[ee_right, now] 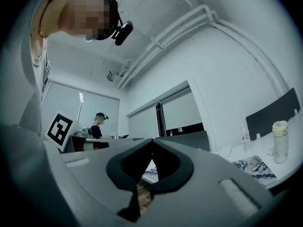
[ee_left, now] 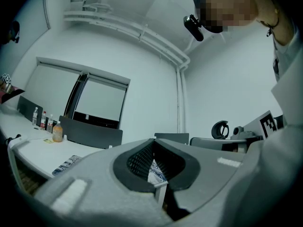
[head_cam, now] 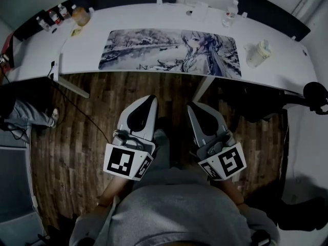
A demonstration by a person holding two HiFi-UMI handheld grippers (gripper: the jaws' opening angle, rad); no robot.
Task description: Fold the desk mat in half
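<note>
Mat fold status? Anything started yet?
Nothing done: the desk mat lies flat and unfolded on the desk. Nothing in hand: left gripper and right gripper are both shut and empty, over the floor short of the desk. Left: grip an edge and fold it in half.

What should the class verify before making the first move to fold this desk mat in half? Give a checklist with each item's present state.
1. Desk mat lies flat and unfolded on the desk: ok.
2. Nothing stands on the mat; the tumbler and bottle are beside it: ok.
3. Left claw empty: ok.
4. Right claw empty: ok.
5. Jaws apart, ready to take an edge: not ok, both claws are shut.
6. Claws at the mat's edge: not ok, both hang over the floor, short of the desk.
</note>
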